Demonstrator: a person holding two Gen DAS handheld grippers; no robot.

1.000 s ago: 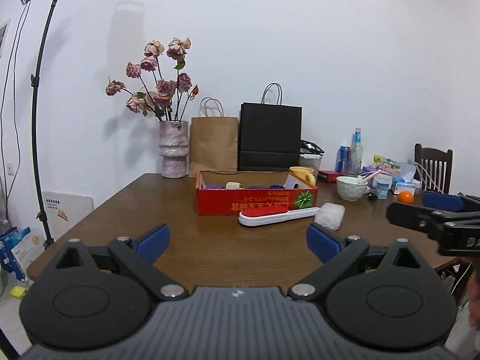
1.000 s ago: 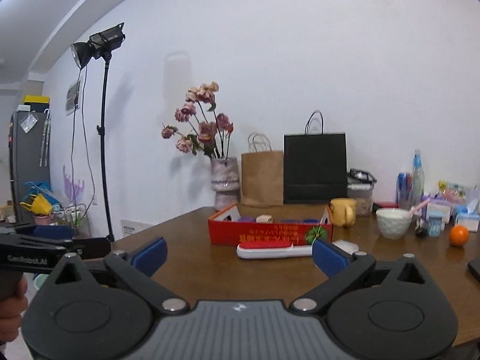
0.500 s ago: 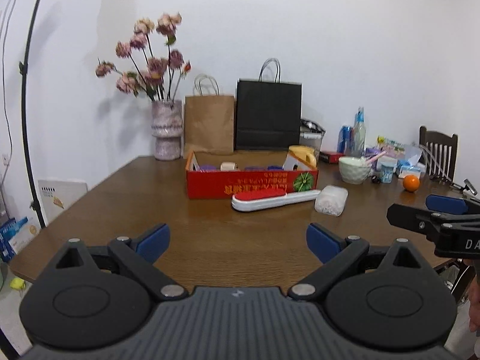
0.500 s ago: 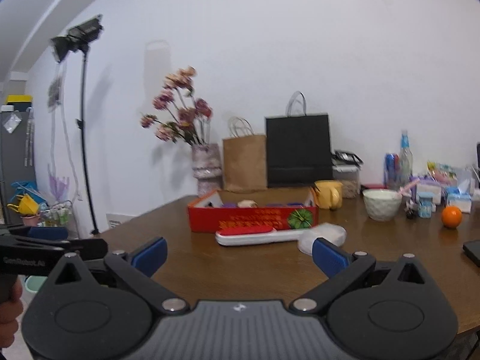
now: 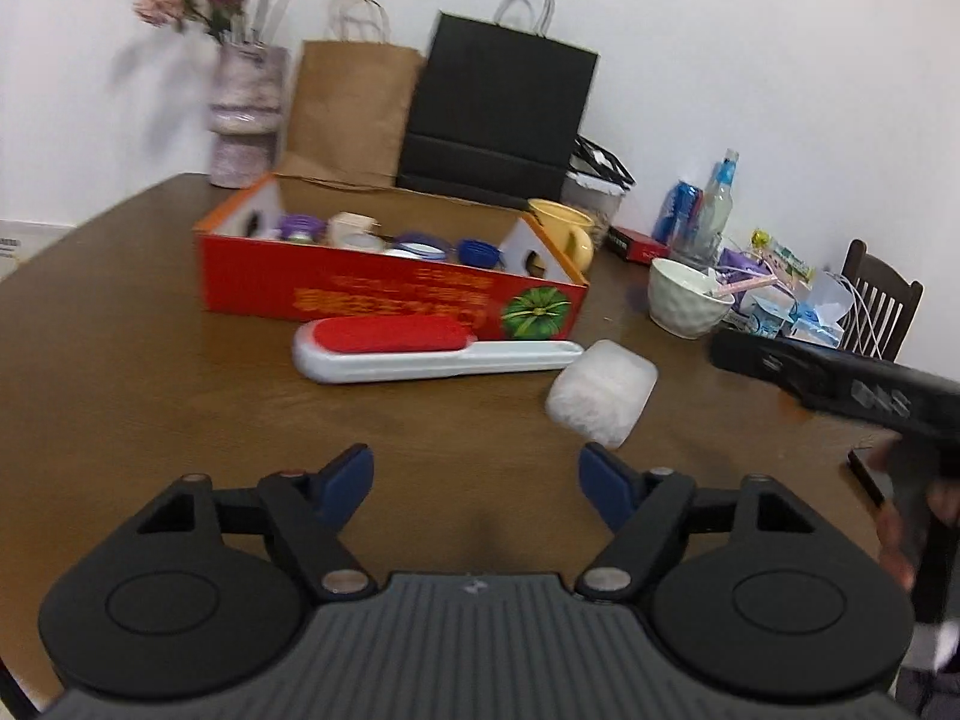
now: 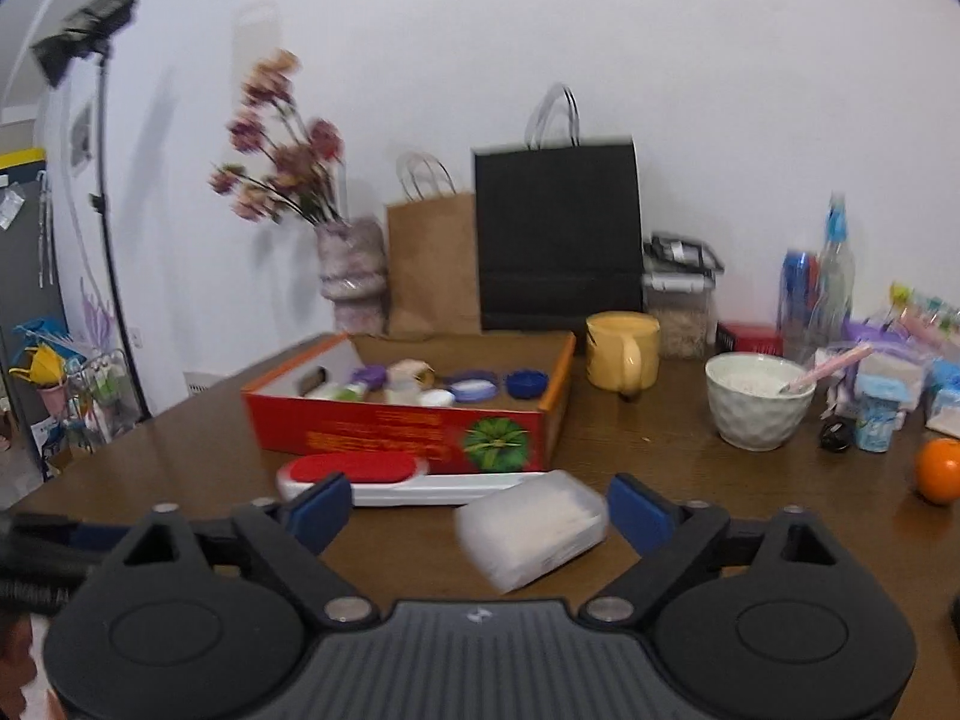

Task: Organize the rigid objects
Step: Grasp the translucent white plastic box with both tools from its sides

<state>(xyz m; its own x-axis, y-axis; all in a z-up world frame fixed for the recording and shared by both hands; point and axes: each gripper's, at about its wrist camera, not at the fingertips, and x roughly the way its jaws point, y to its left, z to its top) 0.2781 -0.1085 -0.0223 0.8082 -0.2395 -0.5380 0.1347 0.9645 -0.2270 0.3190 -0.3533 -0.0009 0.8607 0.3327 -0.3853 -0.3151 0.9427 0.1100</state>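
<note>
Brown wooden surface [image 5: 120, 360]: red cardboard box [image 6: 396, 426] with small jars inside; its yellow print is too blurred to read. White lint brush with red pad [image 5: 420, 348] lies just before it, translucent plastic case [image 6: 534, 525] beside the handle end. Left gripper [image 5: 474, 474] and right gripper [image 6: 480, 510] spread, jaws just been closing, nothing pinched. Yellow mug [image 6: 624, 357], white bowl [image 6: 756, 399] beyond.

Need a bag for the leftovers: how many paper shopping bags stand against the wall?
2. A brown paper bag stands right of the flower vase, and a taller black paper bag stands beside it, both behind the red box. More could be hidden behind them.
</note>
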